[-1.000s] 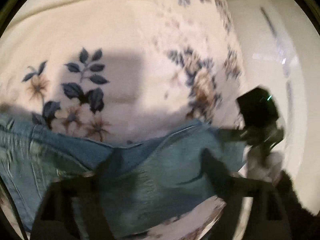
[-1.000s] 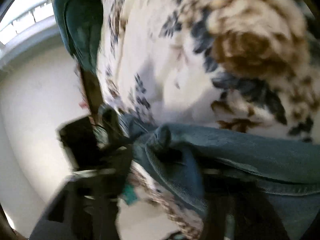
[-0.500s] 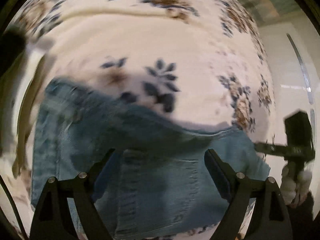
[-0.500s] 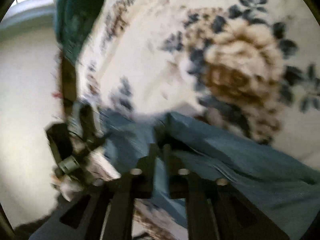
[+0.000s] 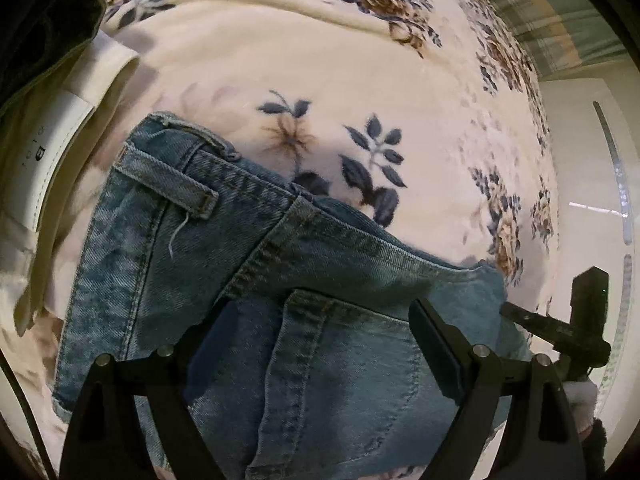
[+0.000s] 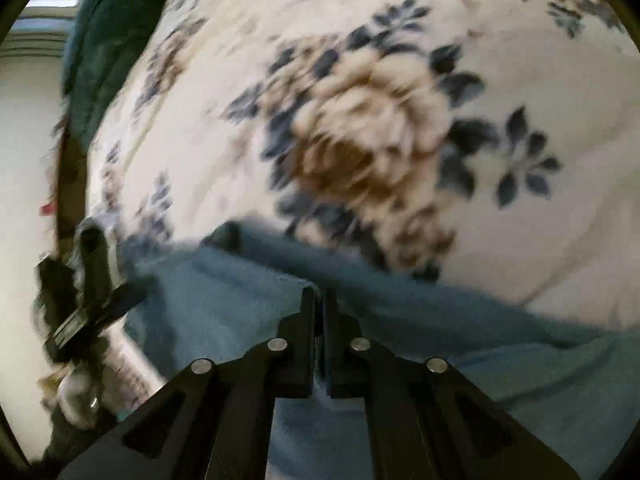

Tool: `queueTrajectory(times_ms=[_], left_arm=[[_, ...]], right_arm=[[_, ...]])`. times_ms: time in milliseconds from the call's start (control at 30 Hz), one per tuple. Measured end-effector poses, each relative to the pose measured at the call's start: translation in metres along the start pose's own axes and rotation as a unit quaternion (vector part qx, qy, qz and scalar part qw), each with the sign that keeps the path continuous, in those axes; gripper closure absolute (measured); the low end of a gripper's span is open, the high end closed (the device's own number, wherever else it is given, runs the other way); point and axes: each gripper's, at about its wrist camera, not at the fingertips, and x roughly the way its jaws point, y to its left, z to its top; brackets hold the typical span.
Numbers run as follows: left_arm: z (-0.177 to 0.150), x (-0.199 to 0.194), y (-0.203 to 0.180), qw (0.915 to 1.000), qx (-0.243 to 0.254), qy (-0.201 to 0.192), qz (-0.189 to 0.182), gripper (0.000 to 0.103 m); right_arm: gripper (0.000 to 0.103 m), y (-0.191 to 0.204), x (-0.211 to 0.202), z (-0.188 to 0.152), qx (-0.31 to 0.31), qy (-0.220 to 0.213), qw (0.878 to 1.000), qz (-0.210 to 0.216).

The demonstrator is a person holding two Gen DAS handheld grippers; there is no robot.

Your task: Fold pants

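Observation:
Blue denim pants point(image 5: 280, 288) lie on a cream floral blanket point(image 5: 320, 80), waistband and belt loop at upper left in the left wrist view. My left gripper point(image 5: 320, 328) is open, its fingers spread just above the denim near a back pocket, holding nothing. My right gripper point(image 6: 319, 300) is shut, its fingers pressed together over the blurred denim point(image 6: 224, 304); whether cloth is pinched between them I cannot tell. Each gripper shows in the other's view, the right one at the right edge point(image 5: 580, 320), the left one at the left point(image 6: 84, 292).
A white folded garment point(image 5: 48, 168) and a dark garment point(image 5: 44, 12) lie at the blanket's left. A teal cloth point(image 6: 104, 40) lies at the far left in the right wrist view. Pale floor point(image 6: 24, 200) lies beyond the blanket's edge.
The left gripper let go of the denim and opened wide; the pants now lie flat under it. The right gripper closed and lowered to the denim edge.

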Motion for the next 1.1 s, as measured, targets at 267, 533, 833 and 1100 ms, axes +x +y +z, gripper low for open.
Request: queueTrajectory(times_ms=[267,533,833,1100], left_arm=[[-0.051,-0.073,-0.006,0.9954,0.006,-0.095,-0.011,0.001],[-0.109,-0.065,0.068,0.986,-0.141,-0.089,0.001,0.001],[-0.081,-0.035,0.11,0.9581,-0.246,-0.144,-0.028,0.053],[-0.086,-0.039,0.112,0.9702,-0.185,-0.14,0.07,0.07]], right_arm=[[0.016,-0.013,-0.069,-0.043,0.044,-0.084,0.995,0.039],[0.014,-0.125,-0.12,-0.243,0.355,-0.191,0.913,0.058],[0.018,-0.209,-0.052,-0.309,0.482,-0.232,0.839,0.099],[0.094,-0.209,-0.071,-0.3,0.45,-0.298,0.84,0.053]])
